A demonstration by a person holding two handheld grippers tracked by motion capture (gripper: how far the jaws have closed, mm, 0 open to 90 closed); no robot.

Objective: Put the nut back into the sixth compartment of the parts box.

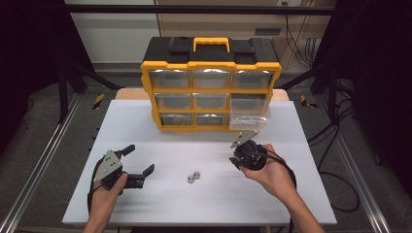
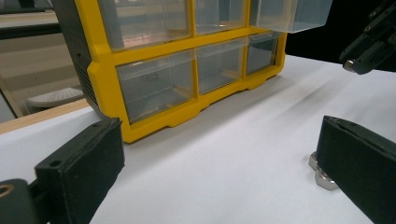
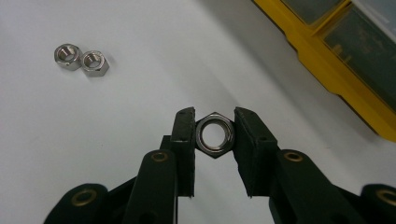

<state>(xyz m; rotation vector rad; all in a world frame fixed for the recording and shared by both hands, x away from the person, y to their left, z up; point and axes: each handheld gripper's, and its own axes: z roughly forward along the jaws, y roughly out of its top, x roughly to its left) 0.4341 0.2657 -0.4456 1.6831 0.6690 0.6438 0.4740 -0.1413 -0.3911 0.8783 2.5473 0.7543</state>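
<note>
1. Black jaws of the right gripper [image 3: 214, 135] sit nearest the lens in the right gripper view, clamped on one steel hex nut [image 3: 214, 135] – pads press two opposite flats, and its bore faces the camera, so its axis runs along the line of sight.
2. From the high view that held nut is hidden behind the gripper body and the right hand [image 1: 269, 172], which are right of centre on the white table [image 1: 145, 204], just near of the yellow drawer cabinet [image 1: 211, 65].
3. Count: three nuts in all – one held, two loose nuts [image 1: 193, 176] lying touching side by side at mid-table, bores up.
4. Left gripper [image 1: 138, 160] rests near-left, jaws spread wide with nothing between them; its right jaw cuts off part of the loose pair in its own view.
5. Nine clear drawers show; the right-hand pulled-out drawer [image 1: 248, 119] juts toward the near side, contents too faint to tell.
</note>
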